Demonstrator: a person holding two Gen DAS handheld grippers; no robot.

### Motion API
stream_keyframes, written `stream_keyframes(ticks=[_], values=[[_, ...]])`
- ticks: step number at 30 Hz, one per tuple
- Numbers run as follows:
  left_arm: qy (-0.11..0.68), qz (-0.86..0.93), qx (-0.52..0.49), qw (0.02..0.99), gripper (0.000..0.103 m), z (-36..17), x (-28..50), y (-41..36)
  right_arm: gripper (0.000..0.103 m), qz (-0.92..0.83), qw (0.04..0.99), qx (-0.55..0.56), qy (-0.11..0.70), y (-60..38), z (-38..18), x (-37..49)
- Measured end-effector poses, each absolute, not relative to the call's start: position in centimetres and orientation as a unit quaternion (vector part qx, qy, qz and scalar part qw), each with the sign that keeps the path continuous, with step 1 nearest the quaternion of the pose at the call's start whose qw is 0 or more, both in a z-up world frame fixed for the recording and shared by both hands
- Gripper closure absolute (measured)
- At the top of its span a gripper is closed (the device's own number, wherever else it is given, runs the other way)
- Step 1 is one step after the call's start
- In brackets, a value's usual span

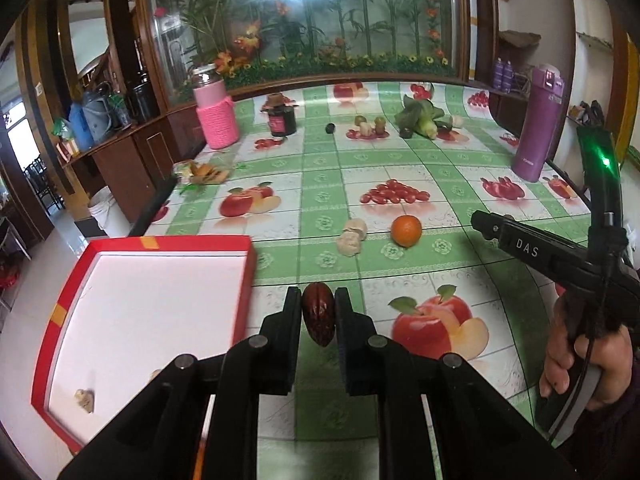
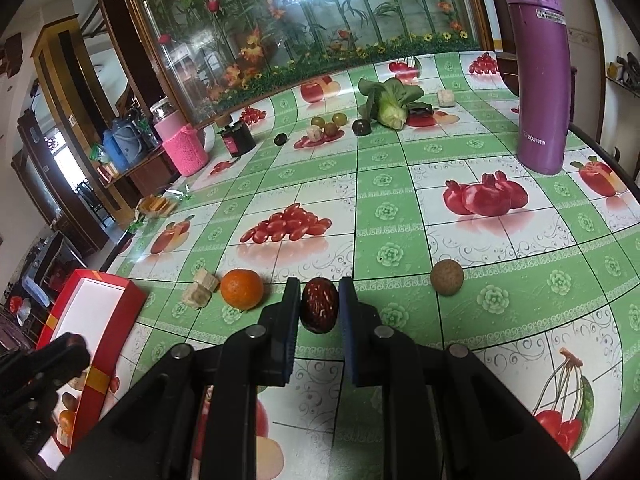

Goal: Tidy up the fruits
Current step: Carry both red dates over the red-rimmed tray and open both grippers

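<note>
While a green-and-white checked cloth printed with fruit covers the tabletop (image 2: 400, 184), the biggest loose thing on it is the red box (image 1: 48, 332) with a white inside, which fills the 8 o'clock part of the left wrist view and shows at 8 o'clock in the right wrist view too. A small pale lump lies inside it near its lower corner. Next in size, the purple flask (image 2: 542, 68) stands upright at 2 o'clock in the right wrist view, and a jar in a pink knitted sleeve (image 1: 216, 110) stands at 10 o'clock in the left wrist view, with a dark jar (image 1: 283, 118) just beside it. A leafy green vegetable (image 2: 390, 100) lies far off at 12 o'clock among small round fruits. Nearer, an orange (image 2: 241, 289) sits on the cloth with pale cube-like pieces (image 2: 200, 289) touching or just beside it at its 9 o'clock, and a round brown fruit (image 2: 447, 277) rests well apart at 3 o'clock. The left tool (image 1: 318, 306) is clamped on a dark red date (image 1: 319, 316), held clear of the cloth just beside the box's right wall. The right tool (image 2: 319, 296) is clamped on a second dried red date (image 2: 319, 306), near the orange.
</note>
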State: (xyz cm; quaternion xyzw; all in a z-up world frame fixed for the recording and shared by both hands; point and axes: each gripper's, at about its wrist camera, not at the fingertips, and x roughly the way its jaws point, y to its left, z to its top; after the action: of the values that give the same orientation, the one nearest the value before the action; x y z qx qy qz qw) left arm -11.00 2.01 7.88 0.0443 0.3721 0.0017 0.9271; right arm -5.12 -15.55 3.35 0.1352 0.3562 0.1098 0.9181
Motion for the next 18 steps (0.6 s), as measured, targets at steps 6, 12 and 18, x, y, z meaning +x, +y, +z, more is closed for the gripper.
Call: stream_keyframes(ticks=[6,12,18], values=[[0.369,0.011,0.033,0.929,0.088,8.0,-12.5,4.4,0.082,0.109,0.915,0.152,0.357,-14.6,3.4,-6.3],[0.373,0.007,0.023,0.928,0.088,7.6,-13.7,5.1,0.082,0.120,0.920,0.154,0.341,-12.5,3.9,-7.9],[0.375,-0.003,0.011,0.927,0.088,7.3,-14.8,5.5,0.082,0.120,0.922,0.153,0.335,-12.6,3.9,-8.3]])
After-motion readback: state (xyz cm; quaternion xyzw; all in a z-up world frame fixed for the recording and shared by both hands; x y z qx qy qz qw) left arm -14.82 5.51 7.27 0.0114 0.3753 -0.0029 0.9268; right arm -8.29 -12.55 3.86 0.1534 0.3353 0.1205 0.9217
